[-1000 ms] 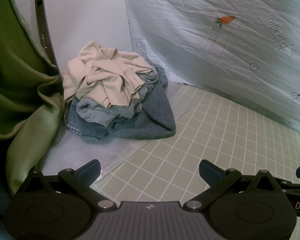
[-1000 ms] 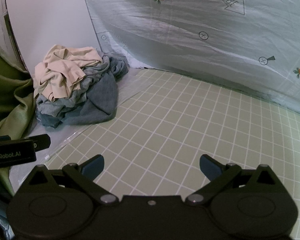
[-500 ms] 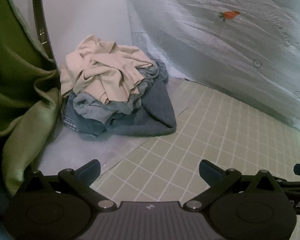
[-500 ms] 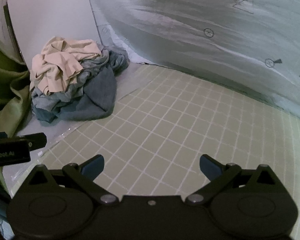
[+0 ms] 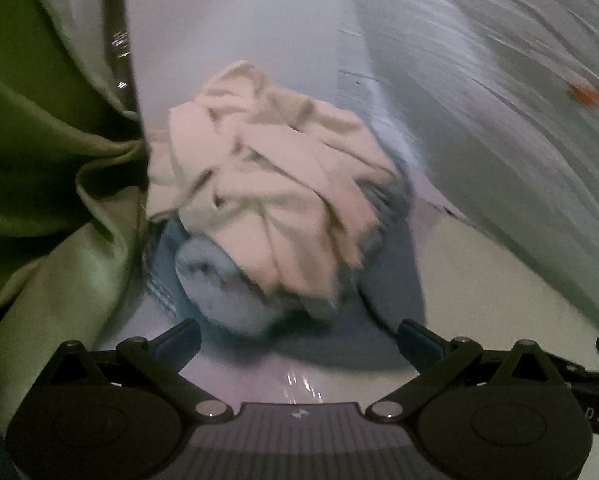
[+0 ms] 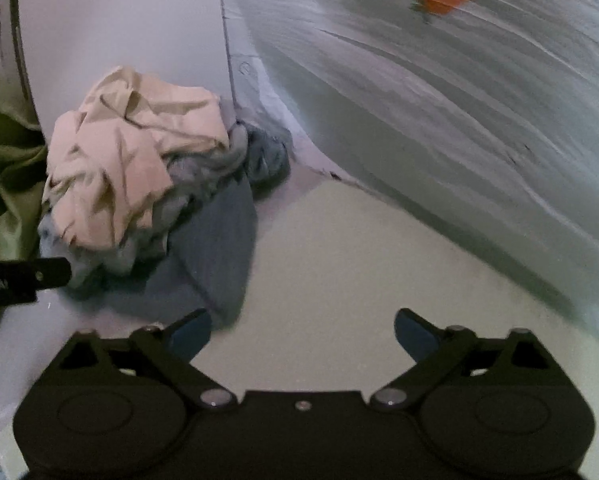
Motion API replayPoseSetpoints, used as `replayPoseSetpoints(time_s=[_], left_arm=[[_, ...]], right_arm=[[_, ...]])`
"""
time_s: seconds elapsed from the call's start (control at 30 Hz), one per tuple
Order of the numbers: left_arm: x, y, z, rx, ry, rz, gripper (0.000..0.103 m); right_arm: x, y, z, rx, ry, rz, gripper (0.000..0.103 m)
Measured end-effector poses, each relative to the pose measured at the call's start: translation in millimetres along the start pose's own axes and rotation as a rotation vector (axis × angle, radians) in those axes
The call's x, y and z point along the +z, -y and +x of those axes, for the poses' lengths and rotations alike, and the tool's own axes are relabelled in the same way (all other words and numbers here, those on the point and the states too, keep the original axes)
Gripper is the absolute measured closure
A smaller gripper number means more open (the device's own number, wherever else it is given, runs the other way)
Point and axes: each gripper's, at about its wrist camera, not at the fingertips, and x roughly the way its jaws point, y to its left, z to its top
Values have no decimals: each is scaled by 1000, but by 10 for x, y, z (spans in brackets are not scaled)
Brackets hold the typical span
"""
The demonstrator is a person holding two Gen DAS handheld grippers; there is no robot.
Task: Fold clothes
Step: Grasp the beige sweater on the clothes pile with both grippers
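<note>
though blurred, apparently unfolded clothes pile [image 5: 275,208] near empty left gripper [image 5: 299,338]

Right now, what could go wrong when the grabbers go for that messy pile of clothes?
1. The beige garment lies tangled on top of the blue-grey clothes; a pinch by the open left gripper could catch two layers and drag the heap.
2. The green curtain hangs against the pile's left side, so it might get grabbed too.
3. Both views are blurred, so aiming at a hem is hard. The open right gripper is over bare mat.
</note>
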Motion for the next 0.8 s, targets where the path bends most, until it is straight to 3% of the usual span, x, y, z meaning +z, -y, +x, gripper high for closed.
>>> replayPoseSetpoints(time_s=[0.13, 0.2, 0.3, 0.37, 0.53, 0.8], left_arm=[[394, -270, 369, 14, -4, -134, 11], [554, -394, 560, 9, -14, -214, 29], [700, -496, 812, -29, -41, -284, 42], [745, -502, 911, -47, -49, -299, 43], [791, -451, 1016, -44, -60, -279, 43], [874, -408, 1141, -47, -81, -281, 43]], right_arm=[[423, -98, 414, 32, 20, -3, 14], [635, -148, 620, 48, 29, -4, 19], [933, -261, 951, 70, 41, -28, 33], [1070, -362, 1154, 85, 46, -63, 49], [1269, -561, 1590, 123, 88, -137, 66], [1414, -645, 1900, 172, 114, -173, 62]])
